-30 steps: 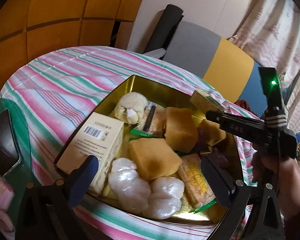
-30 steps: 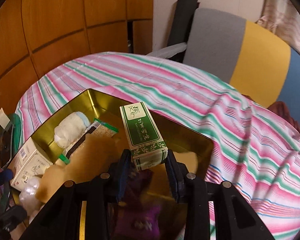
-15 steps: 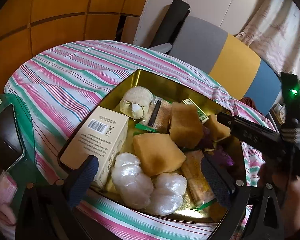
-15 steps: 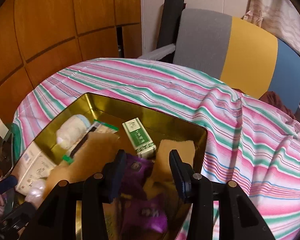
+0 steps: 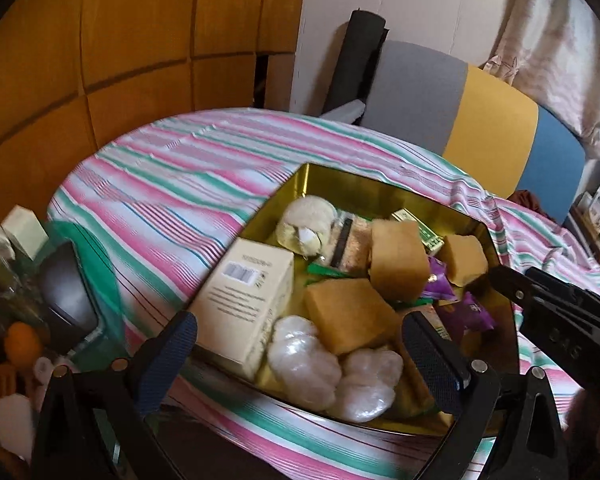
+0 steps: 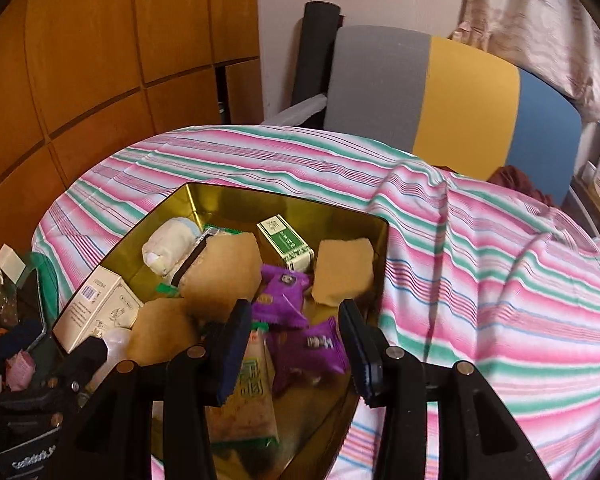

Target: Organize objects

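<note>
— Green box (image 6: 286,242)?

— Let go. Pinched in the right claw (image 6: 294,312) a second ago; now resting inside the gold tin (image 6: 284,200), at the far side, just beside a tan block (image 6: 344,270) and behind the purple packets (image 6: 284,292).

— And the right claw?

— Spread partway, pinching nothing. Drawn back toward the near corner of the tin, tilted downward, with only the packets showing past the pads.

— Meaning for the tidying?

— Probably one more item stowed. Free to fetch another, though nothing loose shows on the striped surface (image 6: 480,280) out front.

— Left claw (image 5: 298,324)?

— Spread wide, gripping nothing. Angled down over the near edge of the tin, hovering above the white carton (image 5: 244,296) and the wrapped pale bundles, touching neither as far as can be told.

— Anything to watch?

— Crowded tin. Worth checking the box for a tip against that block before reaching in again.
</note>
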### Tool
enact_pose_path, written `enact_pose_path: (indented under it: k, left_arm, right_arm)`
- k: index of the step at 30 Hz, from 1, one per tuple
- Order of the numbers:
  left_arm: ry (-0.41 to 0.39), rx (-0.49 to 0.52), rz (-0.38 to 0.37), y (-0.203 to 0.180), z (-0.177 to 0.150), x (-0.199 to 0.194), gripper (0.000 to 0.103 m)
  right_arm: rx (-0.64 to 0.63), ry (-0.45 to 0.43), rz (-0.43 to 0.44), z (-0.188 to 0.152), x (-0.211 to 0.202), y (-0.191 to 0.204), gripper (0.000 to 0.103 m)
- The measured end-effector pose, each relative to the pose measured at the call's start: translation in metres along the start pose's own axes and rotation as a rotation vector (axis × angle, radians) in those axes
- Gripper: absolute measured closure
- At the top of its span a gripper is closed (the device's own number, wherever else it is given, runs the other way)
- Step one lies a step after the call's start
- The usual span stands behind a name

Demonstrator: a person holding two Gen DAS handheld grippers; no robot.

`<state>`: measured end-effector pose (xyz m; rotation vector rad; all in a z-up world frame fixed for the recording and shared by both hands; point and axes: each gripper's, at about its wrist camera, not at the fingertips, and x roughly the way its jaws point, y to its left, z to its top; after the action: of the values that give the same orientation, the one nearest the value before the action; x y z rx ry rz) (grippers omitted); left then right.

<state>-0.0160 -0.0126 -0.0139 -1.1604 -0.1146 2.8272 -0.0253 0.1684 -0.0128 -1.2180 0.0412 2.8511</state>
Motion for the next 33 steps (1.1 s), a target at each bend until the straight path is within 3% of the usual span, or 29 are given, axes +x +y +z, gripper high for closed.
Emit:
enact_pose_path:
  k: [7,12,17,23,33]
  left_arm:
    - [-0.056,0.073,0.068,-0.008,0.000,-0.019,0.000]
    - [-0.002,0.064,0.121,-0.008,0.002,-0.020,0.000]
    - [0.084,0.058,0.115,-0.004,0.002,-0.013,0.000]
    - [0.104,0.044,0.110,-0.001,0.002,-0.013,0.000]
    - [0.110,0.045,0.114,0.002,0.003,-0.012,0.000]
  right_arm:
    - [0.031,-0.001,-0.026,-0.011,-0.017,0.003,0.057]
    - [0.046,0.007,-0.044,-0.018,-0.025,0.010,0.057]
    - [0.105,0.037,-0.105,-0.022,-0.025,0.007,0.057]
    - [0.146,0.059,-0.071,-0.028,-0.025,0.005,0.057]
    - [0.136,0.061,-0.098,-0.029,-0.030,0.011,0.057]
